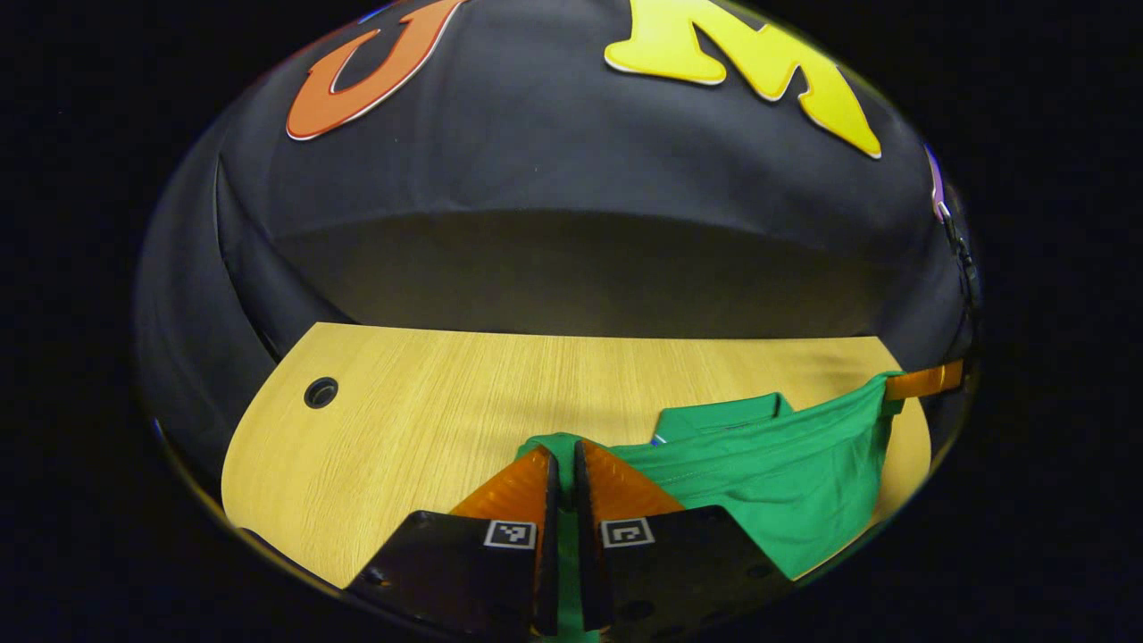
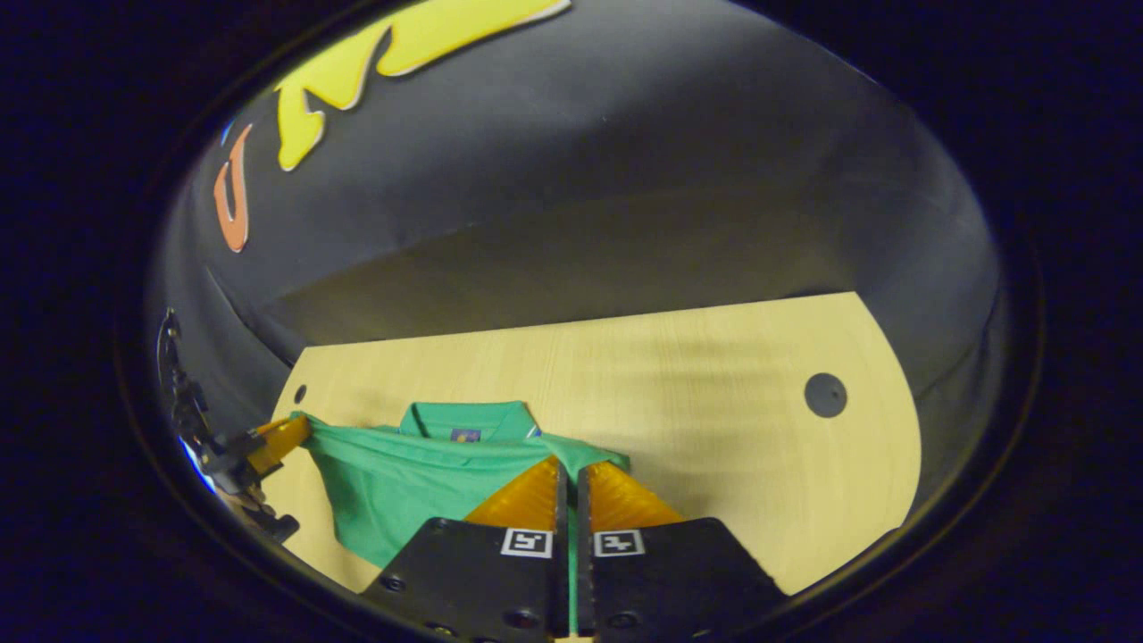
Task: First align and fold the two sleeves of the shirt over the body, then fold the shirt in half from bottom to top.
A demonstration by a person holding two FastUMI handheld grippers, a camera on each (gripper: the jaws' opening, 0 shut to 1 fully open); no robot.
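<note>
**Green shirt, bottom hem lifted at both corners**

Item: green shirt (image 1: pixel 786 482), collared, lying on the worktop (image 1: pixel 429 420) with collar (image 2: pixel 469 420) toward the far edge. Near edge raised off the surface and stretched between two tools.

Left tool (image 1: pixel 564 464): closed on a corner of the shirt fabric, green cloth pinched between both fingers. Seen again in the right gripper view, at the cloth's far left corner.

Right tool (image 2: pixel 569 478): likewise clamped on the opposite corner, fabric caught in the narrow gap between the fingers.

Purpose of hold, judged: hem kept taut and level between the two corners so the lower half can be carried up toward the collar without sagging or skewing. Sleeves apparently tucked in already; cannot confirm under the raised cloth.

Surface: pale wood-grain worktop, rounded corners, a round cable hole (image 1: pixel 321 392) near each far corner.

Room: booth walled in dark cloth (image 1: pixel 571 196), draped close behind the worktop.
</note>
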